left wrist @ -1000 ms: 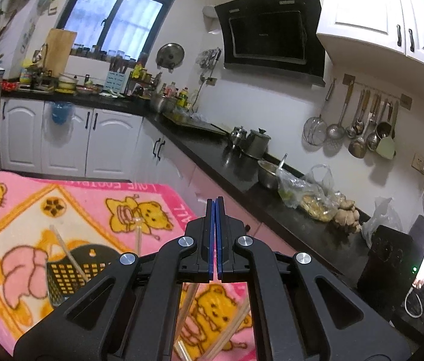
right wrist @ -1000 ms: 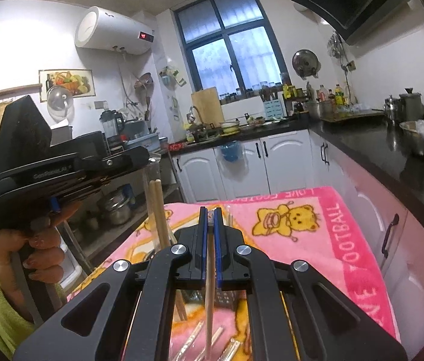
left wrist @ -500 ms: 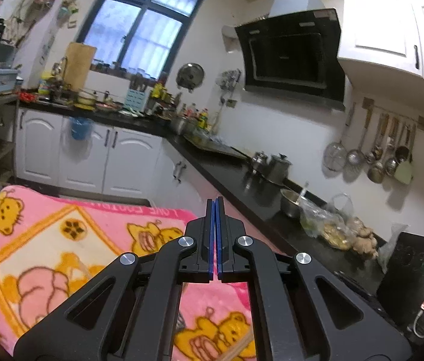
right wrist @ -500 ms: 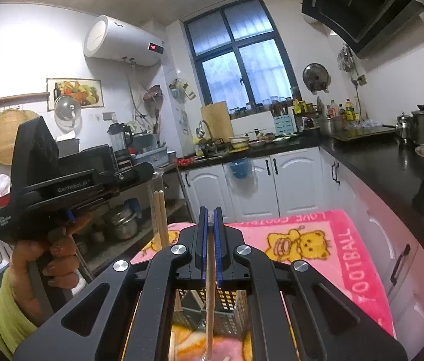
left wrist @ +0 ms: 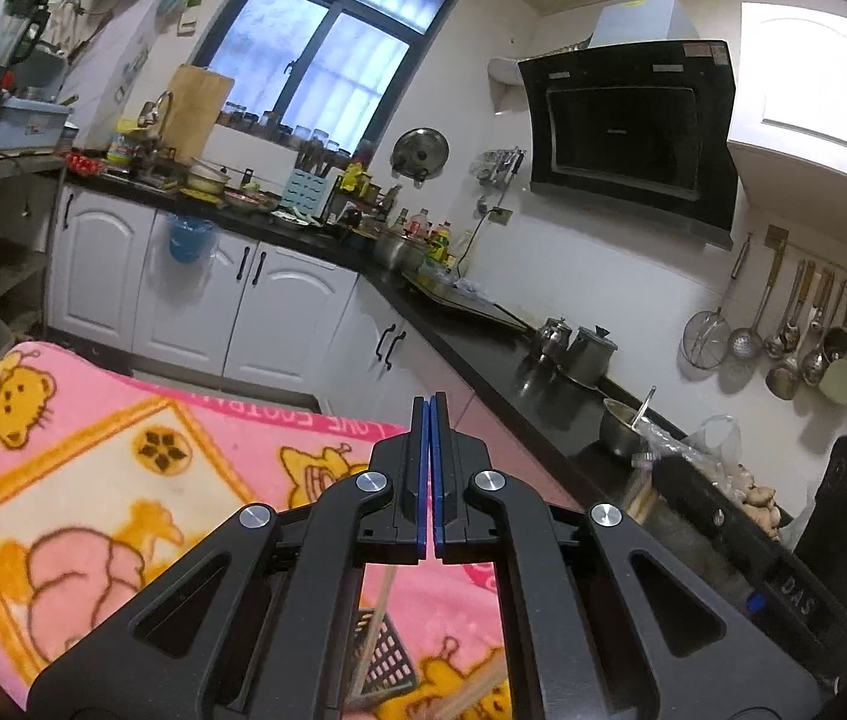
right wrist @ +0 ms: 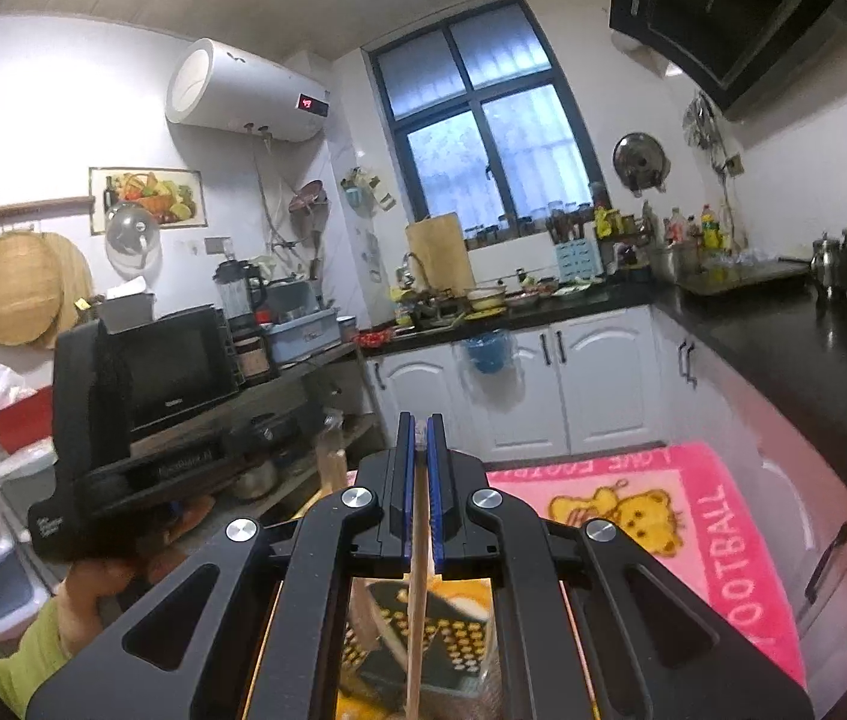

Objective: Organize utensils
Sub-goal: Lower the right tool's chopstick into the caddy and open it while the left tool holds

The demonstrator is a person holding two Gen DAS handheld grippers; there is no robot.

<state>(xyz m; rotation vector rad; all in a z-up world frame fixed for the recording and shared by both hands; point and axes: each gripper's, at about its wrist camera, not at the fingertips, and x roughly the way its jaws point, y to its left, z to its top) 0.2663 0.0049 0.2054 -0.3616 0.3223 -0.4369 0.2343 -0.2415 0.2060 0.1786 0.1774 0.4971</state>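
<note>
Presently, the left gripper [left wrist: 430, 468] has its blue pads pressed together with nothing between them, above the pink blanket [left wrist: 93, 468]. Below it, the black perforated basket [left wrist: 384, 660] holds a chopstick. The right gripper [right wrist: 420, 480] pinches a wooden chopstick [right wrist: 416, 612] above that basket [right wrist: 423, 642].

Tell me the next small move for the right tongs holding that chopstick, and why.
Probably lower the right tongs straight down, then open. They are shut on a wooden chopstick hanging above the black perforated basket, so a short descent should seat its tip inside.
</note>
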